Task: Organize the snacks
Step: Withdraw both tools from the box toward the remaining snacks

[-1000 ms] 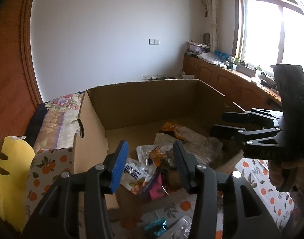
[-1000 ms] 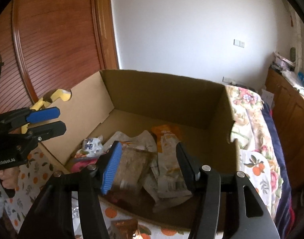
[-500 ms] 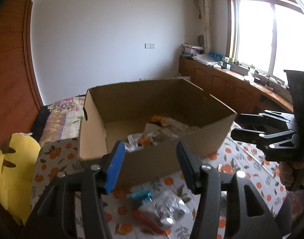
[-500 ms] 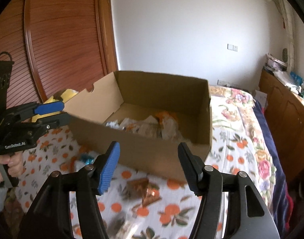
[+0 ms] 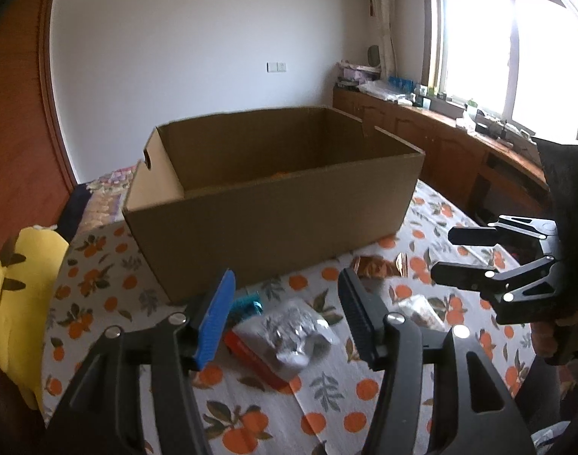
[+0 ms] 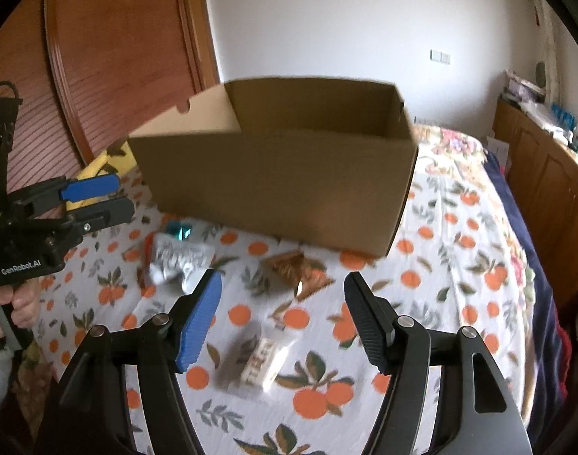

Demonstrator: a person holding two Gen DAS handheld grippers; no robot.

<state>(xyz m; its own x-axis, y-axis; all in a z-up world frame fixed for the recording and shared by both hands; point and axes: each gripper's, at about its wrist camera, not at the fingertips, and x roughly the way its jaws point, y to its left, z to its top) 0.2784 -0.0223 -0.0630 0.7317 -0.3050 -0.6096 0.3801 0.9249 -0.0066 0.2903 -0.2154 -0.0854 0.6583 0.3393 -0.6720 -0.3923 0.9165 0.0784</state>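
Observation:
An open cardboard box (image 5: 273, 220) (image 6: 281, 189) stands on an orange-print cloth; its contents are hidden by the near wall. In front of it lie loose snacks: a silver packet (image 5: 289, 331) (image 6: 177, 259) on a red pack (image 5: 254, 360), a teal wrapper (image 5: 247, 303) (image 6: 179, 229), a copper packet (image 5: 372, 267) (image 6: 296, 269) and a white packet (image 6: 256, 366). My left gripper (image 5: 287, 316) is open and empty above the silver packet. My right gripper (image 6: 281, 320) is open and empty above the white and copper packets.
A yellow plush cushion (image 5: 19, 288) lies at the cloth's left edge. A floral bedspread (image 6: 459, 144) lies behind and to the right of the box. Wooden cabinets (image 5: 459, 155) run under the window on the right. A wooden sliding door (image 6: 110, 57) stands on the left.
Both grippers have pulled back and down from over the box's inside to in front of it. The snacks inside have dropped out of sight and the loose packets on the cloth have come into view.

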